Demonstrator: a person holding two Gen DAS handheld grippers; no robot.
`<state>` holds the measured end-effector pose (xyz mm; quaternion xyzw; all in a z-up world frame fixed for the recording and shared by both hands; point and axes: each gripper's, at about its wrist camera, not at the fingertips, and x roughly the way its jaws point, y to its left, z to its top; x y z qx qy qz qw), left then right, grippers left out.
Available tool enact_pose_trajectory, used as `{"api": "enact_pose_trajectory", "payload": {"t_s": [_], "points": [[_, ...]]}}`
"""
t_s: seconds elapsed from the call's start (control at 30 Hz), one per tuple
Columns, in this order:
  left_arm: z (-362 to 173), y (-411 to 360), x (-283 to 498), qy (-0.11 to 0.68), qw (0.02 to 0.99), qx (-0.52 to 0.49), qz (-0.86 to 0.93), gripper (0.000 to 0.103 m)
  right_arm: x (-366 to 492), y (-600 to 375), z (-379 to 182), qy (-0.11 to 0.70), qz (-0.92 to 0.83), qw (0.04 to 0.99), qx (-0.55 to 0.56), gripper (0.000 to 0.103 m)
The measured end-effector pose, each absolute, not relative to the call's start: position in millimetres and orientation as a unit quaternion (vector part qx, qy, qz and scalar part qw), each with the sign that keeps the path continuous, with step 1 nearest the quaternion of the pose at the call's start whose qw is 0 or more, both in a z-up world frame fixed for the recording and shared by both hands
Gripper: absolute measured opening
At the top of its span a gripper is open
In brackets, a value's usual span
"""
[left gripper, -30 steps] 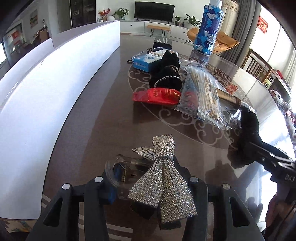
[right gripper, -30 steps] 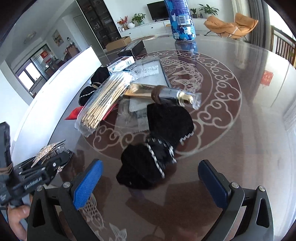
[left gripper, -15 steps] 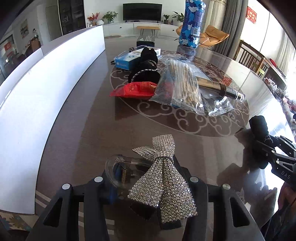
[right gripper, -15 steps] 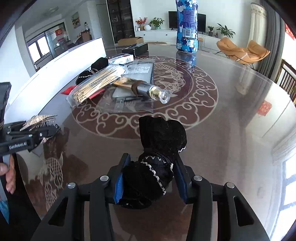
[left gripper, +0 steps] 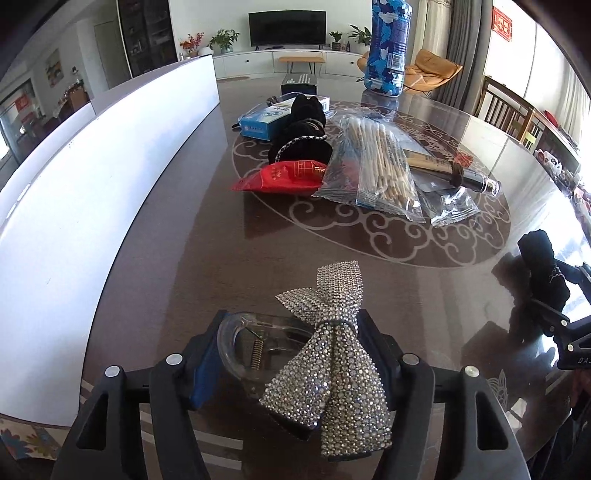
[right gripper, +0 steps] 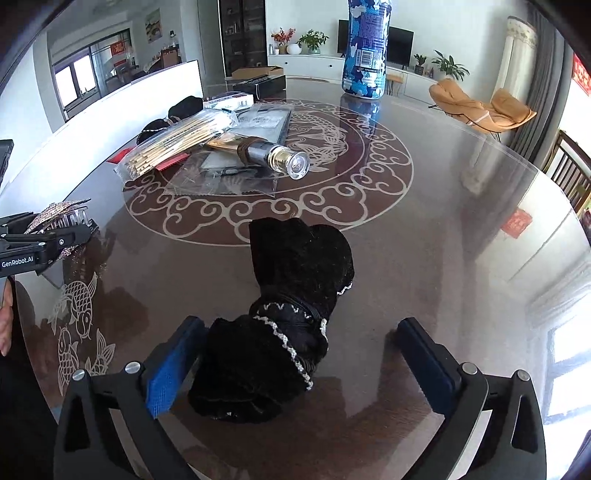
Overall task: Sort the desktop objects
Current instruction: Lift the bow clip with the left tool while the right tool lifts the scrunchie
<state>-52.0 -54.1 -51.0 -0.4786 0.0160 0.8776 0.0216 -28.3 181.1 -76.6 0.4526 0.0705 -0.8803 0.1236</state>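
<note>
Jaws just opened on both: right gripper (right gripper: pixel 295 365) releases black velvet bow (right gripper: pixel 284 325), left gripper (left gripper: pixel 291 354) loosens around rhinestone bow clip (left gripper: pixel 328 362); next, withdraw.

A: What's the room like?
B: Big living rm. Dark TV (left gripper: pixel 287 25) on the far wall, w/ a long white cabinet (left gripper: pixel 288 61) under it.
A: Plants?
B: Yep, green plants (left gripper: pixel 222 38) and red flowers (left gripper: pixel 192 40) on the cabinet.
A: Any seats?
B: An orange chair (right gripper: pixel 484 109) on the right, by grey curtains (left gripper: pixel 469 40). Wooden chairs (left gripper: pixel 508 110) at the table's right edge too.
A: And the table?
B: Dark brown, shiny table (right gripper: pixel 461 206), w/ pale swirls in a ring and fish (right gripper: pixel 79 317) drawn near the left edge.
A: Light?
B: Bright sun from windows (right gripper: pixel 77 79) on the left. A white board (left gripper: pixel 92 177) runs along the table's left edge.
</note>
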Motion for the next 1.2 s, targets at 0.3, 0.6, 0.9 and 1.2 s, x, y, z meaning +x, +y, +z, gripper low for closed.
{"api": "enact_pose_trajectory", "payload": {"t_s": [0.3, 0.6, 0.9, 1.2], "points": [[-57, -56, -54, 0.011, 0.012, -0.488, 0.873, 0.098, -29, 181, -76, 0.071, -0.88, 0.124, 0.452, 0.103], [-58, -54, -53, 0.009, 0.011, -0.488, 0.872, 0.101, -29, 181, -76, 0.071, -0.88, 0.124, 0.452, 0.103], [-59, -54, -53, 0.008, 0.012, -0.488, 0.872, 0.103, -29, 181, -76, 0.071, -0.88, 0.125, 0.452, 0.103], [-60, -54, -52, 0.015, 0.026, -0.482, 0.876, 0.103, -41, 180, -73, 0.083, -0.849, 0.14, 0.503, 0.103]]}}
